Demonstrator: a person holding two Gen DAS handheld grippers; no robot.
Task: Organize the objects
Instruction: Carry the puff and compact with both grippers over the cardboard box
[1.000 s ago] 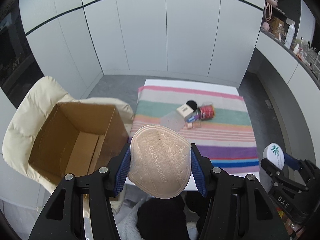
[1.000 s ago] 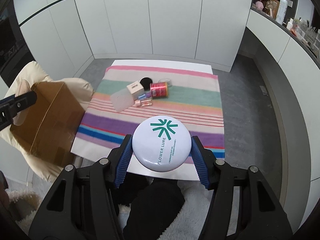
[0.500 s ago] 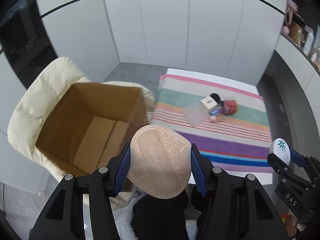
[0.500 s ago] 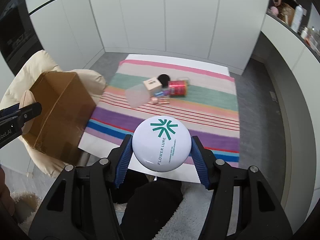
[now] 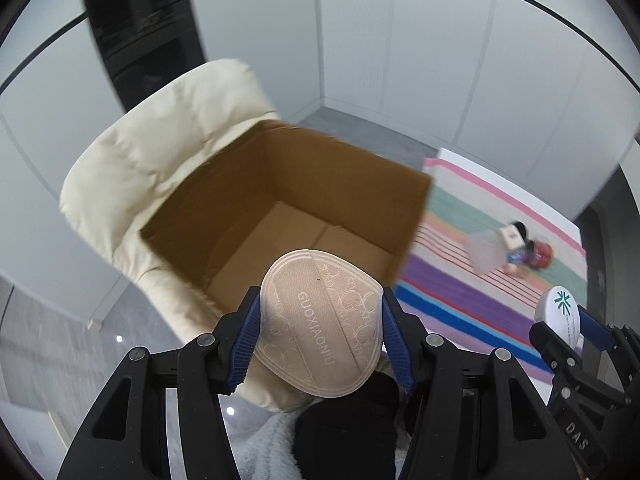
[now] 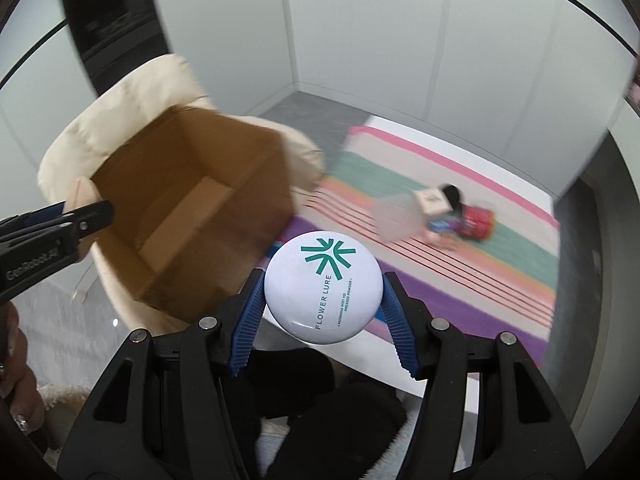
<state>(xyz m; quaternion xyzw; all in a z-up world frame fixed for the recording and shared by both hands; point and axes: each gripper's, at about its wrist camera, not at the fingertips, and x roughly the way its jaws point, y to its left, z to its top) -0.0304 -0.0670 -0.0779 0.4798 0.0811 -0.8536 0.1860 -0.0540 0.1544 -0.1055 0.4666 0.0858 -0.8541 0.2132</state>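
My left gripper (image 5: pixel 320 336) is shut on a beige powder puff (image 5: pixel 320 324) marked GUOXIAONIU, held just before the near rim of an open cardboard box (image 5: pixel 288 200). The box looks empty. My right gripper (image 6: pixel 323 300) is shut on a round white compact (image 6: pixel 322 286) marked FLOWER LURE, held right of the box (image 6: pixel 192 216). The right gripper and compact also show in the left wrist view (image 5: pixel 560 312). The left gripper shows at the left of the right wrist view (image 6: pixel 60 224).
The box sits on a cream padded chair (image 5: pixel 160 152). A striped cloth (image 6: pixel 460 264) covers a white table, with a small cluster of cosmetics (image 6: pixel 444 212) on it: a clear pouch, a cube-capped bottle, a red jar. White cabinet walls stand behind.
Both grippers have swung left toward the box, each keeping its hold. The box now fills the middle of the left wrist view and the table has slid to the right.
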